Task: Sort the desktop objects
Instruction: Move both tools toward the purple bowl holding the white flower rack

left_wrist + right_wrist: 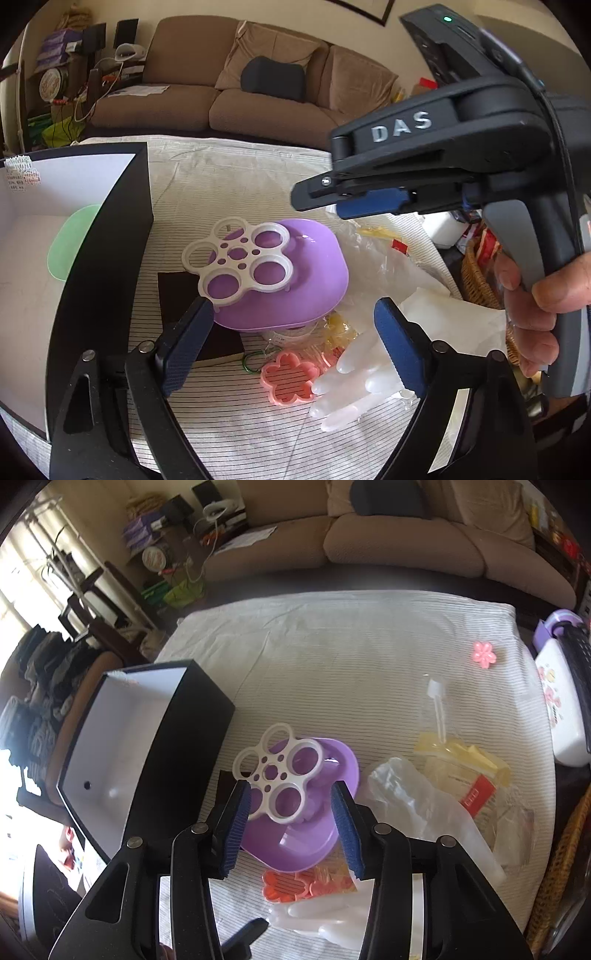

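Observation:
A purple bowl sits mid-table with a white ringed rack lying on it. In front lie a pink flower cutter and a clear glove. My left gripper is open, low over the cutter and the bowl's near rim. My right gripper is open above the bowl and rack; in the left wrist view it hovers over the bowl's far right. A black box with a white inside stands left, holding a green dish.
Clear plastic bags and a dropper lie right of the bowl. A pink flower piece sits far right. A dark notebook lies under the bowl's left. A wicker basket stands off the right edge. A sofa is behind.

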`<action>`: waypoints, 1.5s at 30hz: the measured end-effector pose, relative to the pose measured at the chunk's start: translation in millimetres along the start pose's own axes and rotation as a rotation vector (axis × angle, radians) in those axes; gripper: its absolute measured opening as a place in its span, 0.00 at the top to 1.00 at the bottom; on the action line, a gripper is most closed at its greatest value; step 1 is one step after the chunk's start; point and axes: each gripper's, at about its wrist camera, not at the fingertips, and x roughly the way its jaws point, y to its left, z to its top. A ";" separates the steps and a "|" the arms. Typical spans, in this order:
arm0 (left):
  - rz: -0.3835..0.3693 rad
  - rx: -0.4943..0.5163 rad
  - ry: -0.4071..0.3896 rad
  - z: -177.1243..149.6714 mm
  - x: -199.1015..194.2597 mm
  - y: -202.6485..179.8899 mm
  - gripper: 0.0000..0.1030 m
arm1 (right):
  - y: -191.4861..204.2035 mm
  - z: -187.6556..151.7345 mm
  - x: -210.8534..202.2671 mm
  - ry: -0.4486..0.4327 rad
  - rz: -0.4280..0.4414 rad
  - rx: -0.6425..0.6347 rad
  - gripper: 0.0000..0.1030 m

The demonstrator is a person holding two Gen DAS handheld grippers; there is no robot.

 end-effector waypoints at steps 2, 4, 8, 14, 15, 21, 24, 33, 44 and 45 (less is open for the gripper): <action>0.007 -0.016 -0.006 -1.9 3.6 3.0 0.16 | 7.2 4.8 19.8 0.043 -0.018 -0.030 0.64; 0.015 -0.033 -0.013 -2.3 7.0 7.2 0.16 | 10.4 7.9 34.8 0.082 -0.034 -0.060 0.66; 0.015 -0.057 0.016 -2.1 21.6 15.3 0.16 | 6.8 6.3 57.2 0.148 -0.063 -0.071 0.66; 0.036 -0.077 0.020 -1.8 31.6 24.8 0.15 | -2.7 2.7 43.8 0.097 -0.113 -0.087 0.66; 0.039 -0.087 0.015 -1.0 32.7 27.3 0.14 | -4.1 2.6 36.9 0.070 -0.134 -0.084 0.66; 0.010 -0.139 0.032 2.9 40.8 37.8 0.15 | -5.7 11.2 36.1 0.063 -0.130 -0.074 0.65; 0.004 -0.135 0.036 1.2 41.7 39.8 0.15 | 7.1 15.0 57.9 0.145 -0.155 -0.112 0.66; 0.011 -0.140 0.056 -1.5 47.5 42.8 0.15 | 27.5 1.7 86.4 0.304 -0.312 -0.275 0.89; 0.009 -0.124 0.059 -3.0 41.7 42.1 0.14 | 18.3 -14.1 57.4 0.392 -0.430 -0.383 0.93; 0.008 -0.123 0.061 -1.3 43.0 41.4 0.14 | 15.6 -16.1 57.0 0.394 -0.437 -0.378 0.93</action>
